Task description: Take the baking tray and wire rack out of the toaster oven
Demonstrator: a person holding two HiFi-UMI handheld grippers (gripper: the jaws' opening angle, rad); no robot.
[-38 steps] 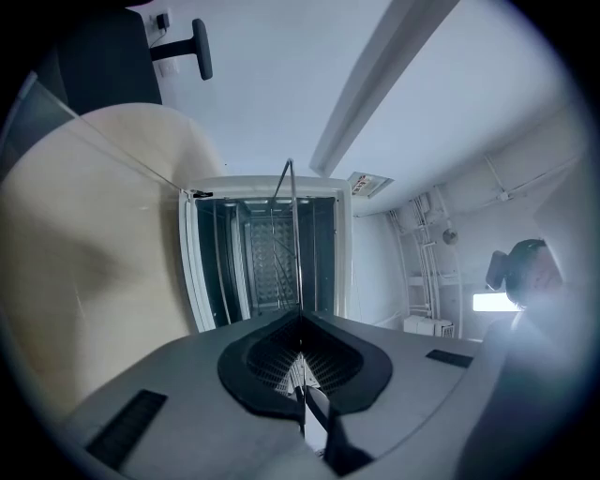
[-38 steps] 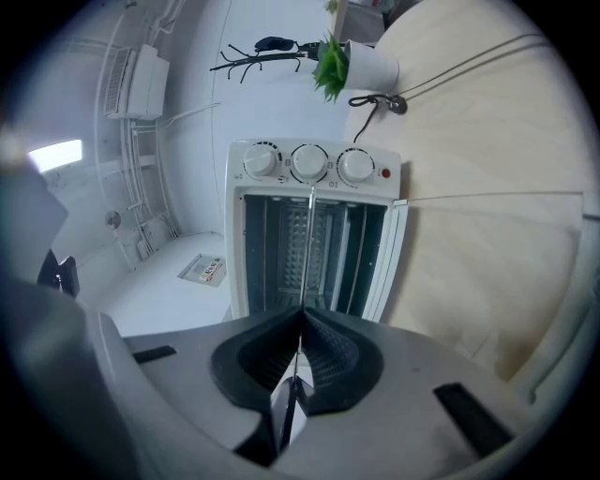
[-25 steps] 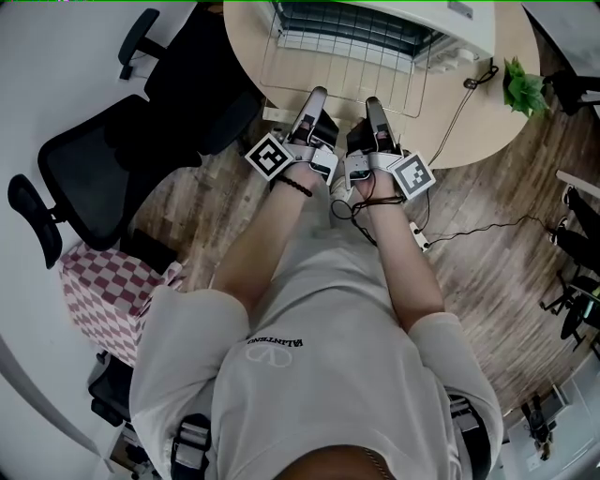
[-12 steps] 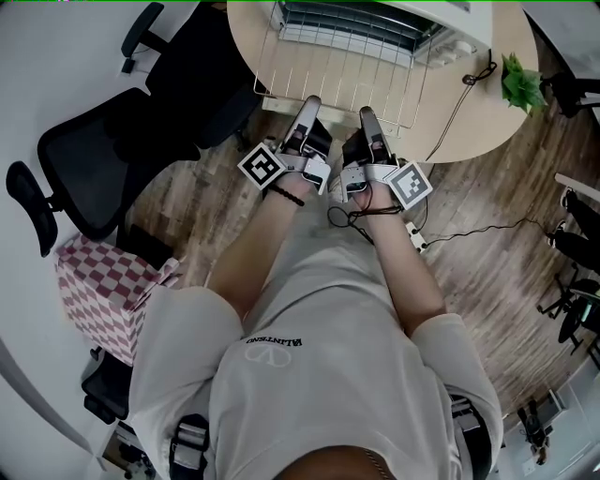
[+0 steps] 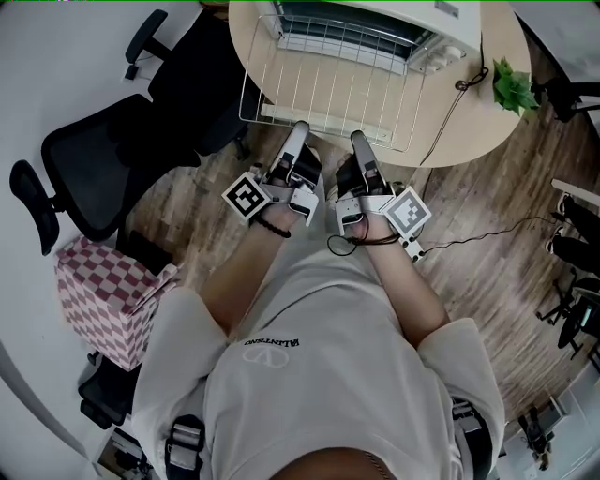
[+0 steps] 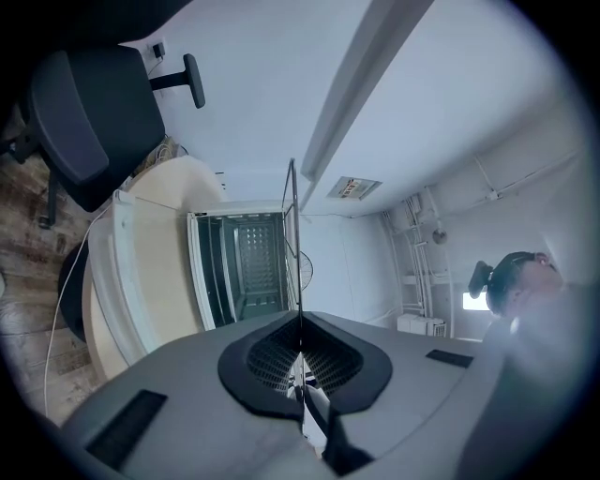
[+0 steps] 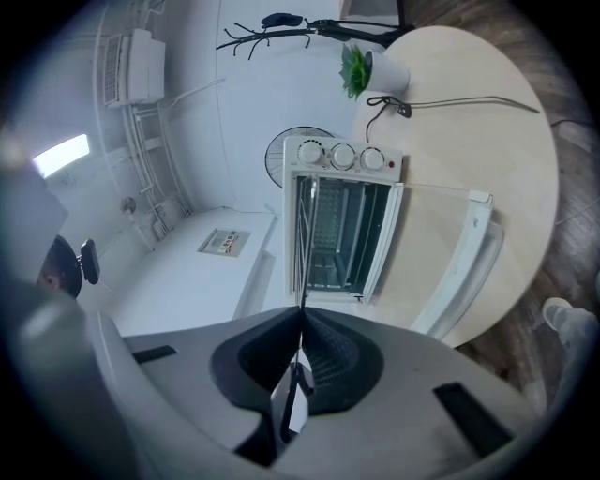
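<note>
Wire rack partly out of toaster oven
Your left gripper and right gripper clamp its near edge; uneven pulling could snag it.

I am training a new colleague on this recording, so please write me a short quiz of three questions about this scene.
1. True or false: only the left gripper grips the silver wire rack.
2. The small green potted plant stands on: A the wooden floor; B the round beige table; C the black office chair.
3. Is the white toaster oven's door open or shut?
Key: 1 false, the right gripper's fingers hold it too; 2 B; 3 open.
</note>
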